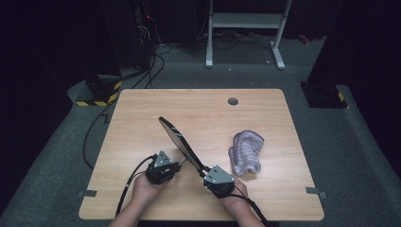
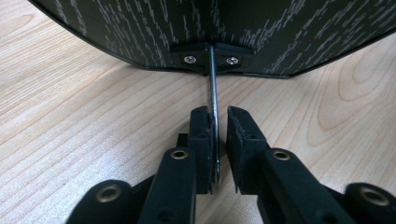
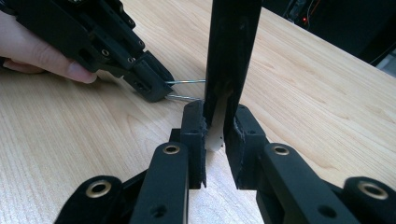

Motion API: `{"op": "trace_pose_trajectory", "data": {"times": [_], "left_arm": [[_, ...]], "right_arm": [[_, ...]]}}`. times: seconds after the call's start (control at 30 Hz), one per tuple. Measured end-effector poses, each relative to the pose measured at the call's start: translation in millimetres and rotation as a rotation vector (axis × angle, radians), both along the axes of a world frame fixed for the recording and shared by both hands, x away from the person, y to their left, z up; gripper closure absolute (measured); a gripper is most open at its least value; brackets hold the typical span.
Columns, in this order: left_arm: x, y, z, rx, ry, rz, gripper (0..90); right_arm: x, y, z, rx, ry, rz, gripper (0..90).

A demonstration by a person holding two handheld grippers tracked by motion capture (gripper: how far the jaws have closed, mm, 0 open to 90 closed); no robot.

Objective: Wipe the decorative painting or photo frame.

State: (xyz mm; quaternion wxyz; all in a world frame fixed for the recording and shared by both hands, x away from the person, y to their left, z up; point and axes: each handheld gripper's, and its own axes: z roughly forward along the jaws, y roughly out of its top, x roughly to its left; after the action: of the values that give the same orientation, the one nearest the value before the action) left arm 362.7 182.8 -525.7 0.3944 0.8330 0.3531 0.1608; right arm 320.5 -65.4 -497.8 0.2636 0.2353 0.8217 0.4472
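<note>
Two tools (image 1: pixel 182 166) (image 1: pixel 203 172), one black mirror (image 1: pixel 175 135)

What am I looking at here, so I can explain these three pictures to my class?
There is no machine: a person holds a hand-held clamp in each hand. One camera looks down on the wooden table; the other two ride on the clamps and look along their black jaws. The right gripper is shut on the handle of a black handled panel and props it up. The left gripper has its jaws slightly apart around a wire loop fixed to the panel's back. A purple-grey cloth lies nearby.
</note>
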Motion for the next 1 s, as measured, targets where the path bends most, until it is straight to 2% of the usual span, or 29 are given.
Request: {"op": "trace_pose_trajectory", "data": {"times": [0.23,0.33,0.4,0.53,0.6,0.73,0.83,1.0], "left_arm": [[-7.1,4.6,2.3,0.031,-0.012,-0.016,74.6],[-10.2,8.0,2.9,0.04,-0.01,-0.024,75.0],[-11.5,10.0,2.7,0.038,-0.01,-0.022,76.5],[-12.2,13.7,1.9,0.021,-0.008,-0.018,77.5],[-11.9,15.7,1.3,0.014,-0.002,-0.02,77.6],[-11.8,18.7,0.7,0.009,-0.005,-0.019,77.6],[-10.5,19.5,0.0,0.003,-0.002,-0.015,76.4],[-8.3,19.2,-0.6,-0.006,0.008,-0.011,75.3]], "right_arm": [[-0.7,-0.3,-0.2,0.009,0.011,0.007,75.0],[-2.3,-0.3,0.5,0.013,0.019,0.02,68.6],[-3.8,-1.7,1.3,0.008,0.032,0.036,62.0],[-9.6,-10.4,4.8,0.031,0.048,0.062,55.3],[-11.8,-17.7,8.1,0.042,0.051,0.073,58.2],[-10.7,-34.9,14.4,0.067,0.044,0.087,58.3],[-5.8,-48.2,13.9,0.067,0.043,0.052,58.3],[5.6,-67.8,17.3,0.071,0.038,-0.087,57.6]]}}
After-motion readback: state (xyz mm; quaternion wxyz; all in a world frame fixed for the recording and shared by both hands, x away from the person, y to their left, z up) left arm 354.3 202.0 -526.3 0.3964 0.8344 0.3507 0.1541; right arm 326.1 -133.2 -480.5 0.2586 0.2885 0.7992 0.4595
